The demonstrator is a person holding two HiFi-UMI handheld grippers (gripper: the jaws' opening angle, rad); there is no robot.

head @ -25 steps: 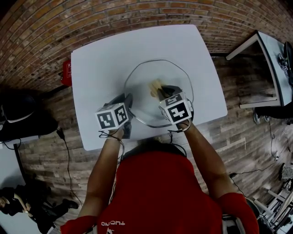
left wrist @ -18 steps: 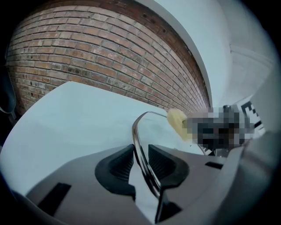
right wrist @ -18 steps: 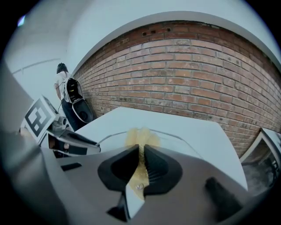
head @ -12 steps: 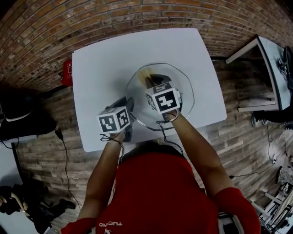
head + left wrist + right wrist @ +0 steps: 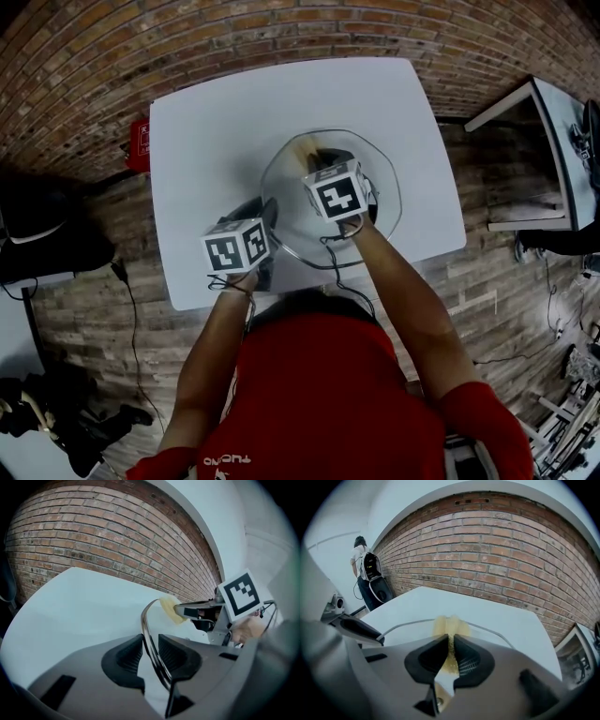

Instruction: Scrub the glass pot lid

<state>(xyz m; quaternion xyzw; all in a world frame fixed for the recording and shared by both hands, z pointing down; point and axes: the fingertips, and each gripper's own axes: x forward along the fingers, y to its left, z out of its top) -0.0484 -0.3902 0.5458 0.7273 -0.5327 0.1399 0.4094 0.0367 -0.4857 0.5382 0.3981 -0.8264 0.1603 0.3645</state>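
Observation:
A round glass pot lid (image 5: 292,211) with a metal rim lies on the white table (image 5: 216,122). My left gripper (image 5: 265,220) is shut on the lid's near-left rim; in the left gripper view the rim (image 5: 149,637) runs between both pads. My right gripper (image 5: 314,157) reaches over the lid and is shut on a yellow sponge (image 5: 302,147), which presses on the glass near the far rim. In the right gripper view the sponge (image 5: 450,629) sticks out past the jaws, with the lid's rim (image 5: 405,623) beyond it. The left gripper view shows the sponge (image 5: 169,610) and the right gripper (image 5: 187,612).
A red object (image 5: 138,145) sits at the table's left edge by the brick wall. A dark bag (image 5: 37,234) lies on the floor to the left. Another table (image 5: 562,122) stands to the right. A person with a backpack (image 5: 363,566) stands far left in the right gripper view.
My right gripper has carried the sponge across the glass, from the lid's near-right part to its far-left part. The left gripper has kept its hold on the rim.

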